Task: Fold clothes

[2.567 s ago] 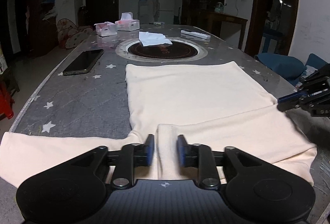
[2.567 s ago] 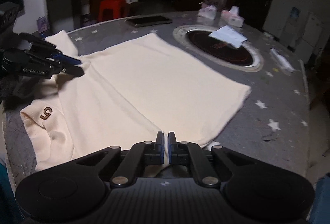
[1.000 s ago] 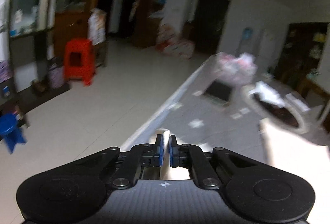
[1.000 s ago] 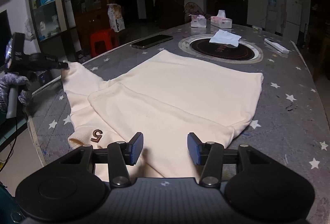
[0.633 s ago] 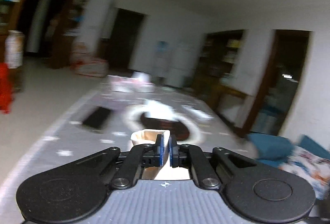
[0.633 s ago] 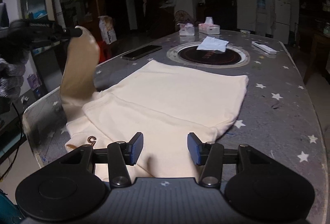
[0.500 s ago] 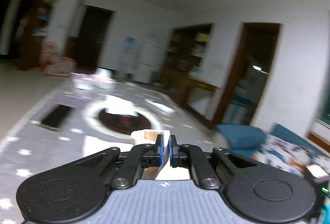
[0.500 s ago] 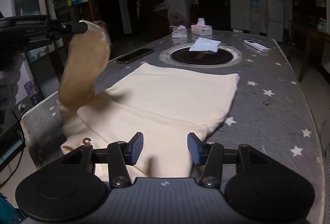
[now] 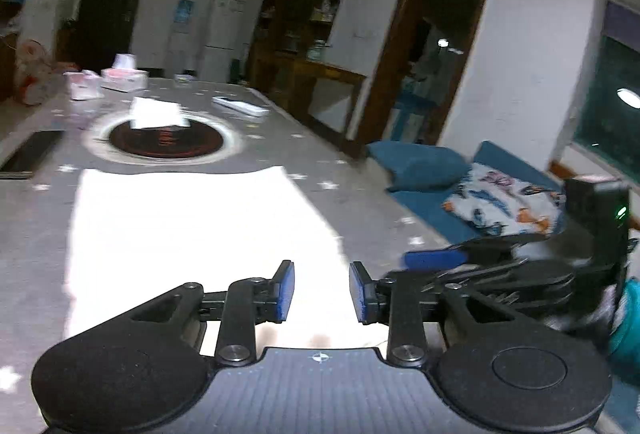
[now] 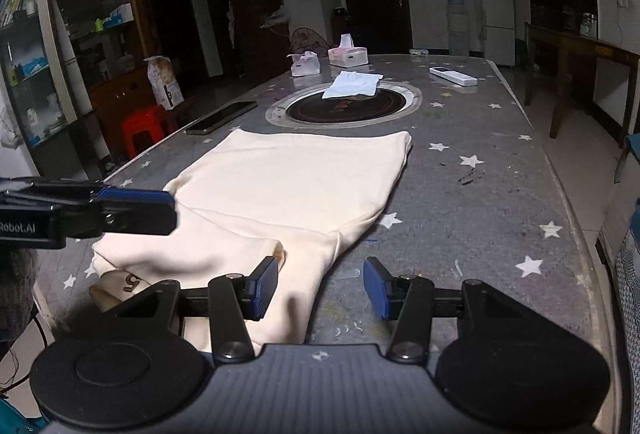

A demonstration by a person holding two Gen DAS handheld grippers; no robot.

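Note:
A cream shirt [image 10: 292,190] lies flat on the grey star-patterned table [image 10: 480,202], both sleeves folded in over its body; a "5" logo shows at its near left corner. It looks washed-out white in the left wrist view [image 9: 192,226]. My left gripper [image 9: 321,291] is open and empty just above the shirt's near edge; it also shows from the side in the right wrist view [image 10: 132,206]. My right gripper [image 10: 320,288] is open and empty over the shirt's near right edge; it also shows in the left wrist view [image 9: 460,266].
A round black hotplate [image 10: 344,106] with a white cloth [image 10: 354,83] sits mid-table. A phone [image 10: 222,117] lies at the left edge, two tissue boxes [image 10: 347,54] and a remote [image 10: 453,76] at the far end. A blue sofa [image 9: 460,186] stands beside the table.
My left gripper carried the left sleeve up and over onto the shirt's body, then opened and let it go. My right gripper stayed open and shifted a little right.

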